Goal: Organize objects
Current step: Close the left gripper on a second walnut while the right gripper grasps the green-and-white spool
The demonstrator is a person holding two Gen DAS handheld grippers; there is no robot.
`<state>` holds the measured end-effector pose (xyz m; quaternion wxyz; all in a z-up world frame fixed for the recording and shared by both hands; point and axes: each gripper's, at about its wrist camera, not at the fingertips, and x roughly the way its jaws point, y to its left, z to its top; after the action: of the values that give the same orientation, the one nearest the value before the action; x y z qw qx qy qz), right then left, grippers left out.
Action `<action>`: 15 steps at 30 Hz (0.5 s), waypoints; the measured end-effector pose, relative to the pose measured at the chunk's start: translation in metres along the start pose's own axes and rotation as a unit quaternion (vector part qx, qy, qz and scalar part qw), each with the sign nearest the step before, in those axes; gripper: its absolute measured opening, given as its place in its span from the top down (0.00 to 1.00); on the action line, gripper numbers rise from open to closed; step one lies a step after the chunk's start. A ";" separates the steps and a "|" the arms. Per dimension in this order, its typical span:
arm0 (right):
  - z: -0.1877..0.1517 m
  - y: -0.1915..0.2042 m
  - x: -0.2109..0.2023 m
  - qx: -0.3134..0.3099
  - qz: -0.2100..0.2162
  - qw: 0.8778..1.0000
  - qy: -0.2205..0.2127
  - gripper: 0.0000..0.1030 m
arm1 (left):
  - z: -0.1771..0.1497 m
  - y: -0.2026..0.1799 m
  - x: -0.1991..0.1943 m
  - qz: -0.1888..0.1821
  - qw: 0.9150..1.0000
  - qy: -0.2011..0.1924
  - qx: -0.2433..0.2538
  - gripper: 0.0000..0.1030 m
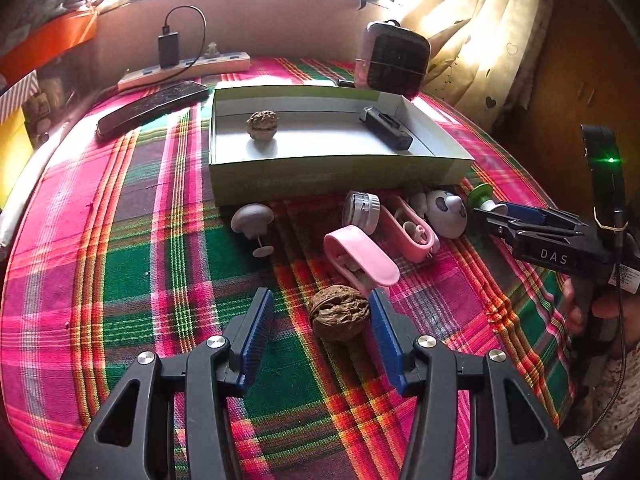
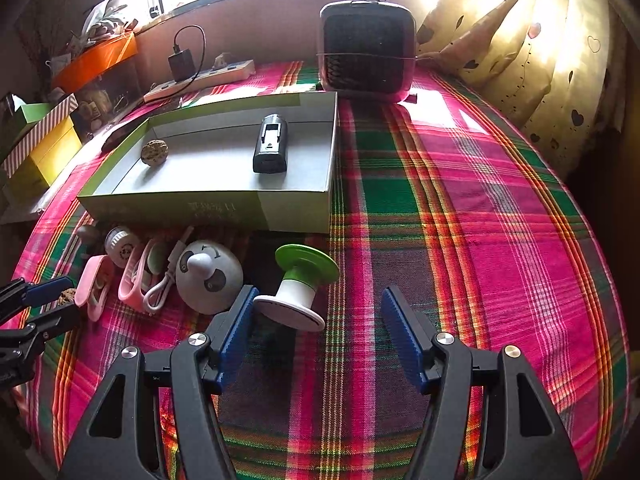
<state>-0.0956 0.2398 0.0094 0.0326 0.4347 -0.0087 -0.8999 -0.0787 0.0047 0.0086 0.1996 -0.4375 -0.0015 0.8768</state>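
Observation:
A brown walnut [image 1: 339, 312] lies on the plaid cloth between the fingers of my left gripper [image 1: 320, 296], close to the right pad with a wide gap to the left pad; the jaws are open. A green-and-white spool [image 2: 298, 284] lies on its side between the fingers of my right gripper [image 2: 318, 300], its white end by the left pad; these jaws are also open. Behind stands a shallow green box [image 1: 332, 172] [image 2: 200, 208] that holds another walnut [image 1: 262, 124] [image 2: 154, 153] and a black device [image 1: 386, 128] [image 2: 271, 144].
In front of the box lie a grey mushroom-shaped piece [image 1: 252, 220], a round clear jar [image 1: 362, 208], two pink cases [image 1: 360, 260], and a white panda-faced disc [image 2: 208, 276]. A phone [image 1: 152, 106], a power strip [image 1: 184, 68] and a small heater [image 2: 366, 48] stand behind.

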 end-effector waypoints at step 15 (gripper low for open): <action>0.000 0.001 -0.001 -0.002 -0.002 1.000 -0.003 0.55 | 0.000 0.002 0.001 0.002 1.000 -0.003 -0.007 0.56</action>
<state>-0.0952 0.2392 0.0104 0.0316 0.4320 -0.0058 -0.9013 -0.0798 0.0034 0.0080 0.1951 -0.4362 -0.0073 0.8784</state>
